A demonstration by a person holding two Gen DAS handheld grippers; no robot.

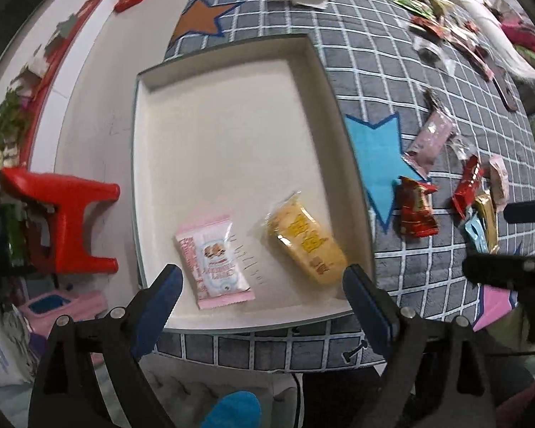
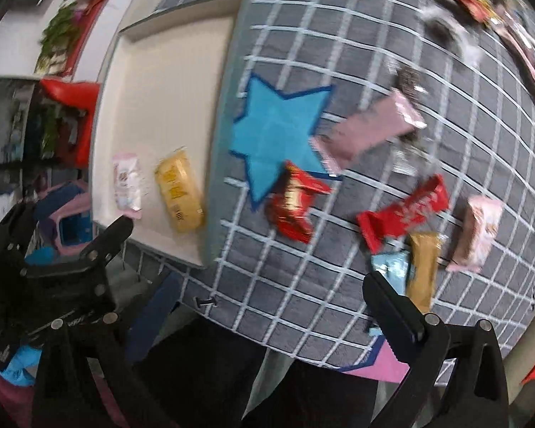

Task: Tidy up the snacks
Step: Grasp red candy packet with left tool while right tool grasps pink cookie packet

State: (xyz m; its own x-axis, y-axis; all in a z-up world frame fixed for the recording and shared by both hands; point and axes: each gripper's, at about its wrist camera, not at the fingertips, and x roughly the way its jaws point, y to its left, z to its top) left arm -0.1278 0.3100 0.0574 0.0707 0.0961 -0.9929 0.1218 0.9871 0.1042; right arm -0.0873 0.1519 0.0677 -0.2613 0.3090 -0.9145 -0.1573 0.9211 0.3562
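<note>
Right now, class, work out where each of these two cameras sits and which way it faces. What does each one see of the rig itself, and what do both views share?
Left wrist: sits on the left gripper, looking down into the white tray; its own open blue-padded fingers frame the bottom.
Right wrist: sits on the right gripper, angled down at the grid-patterned mat and loose snacks; its open black fingers show.
Shared: tray, pink packet, yellow packet, blue star.

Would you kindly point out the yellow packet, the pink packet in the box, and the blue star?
yellow packet [image 1: 306,237], left wrist view, middle of its printed face
pink packet [image 1: 213,261], left wrist view, centre of the wrapper
blue star [image 2: 274,132], right wrist view, centre of the patch
</note>
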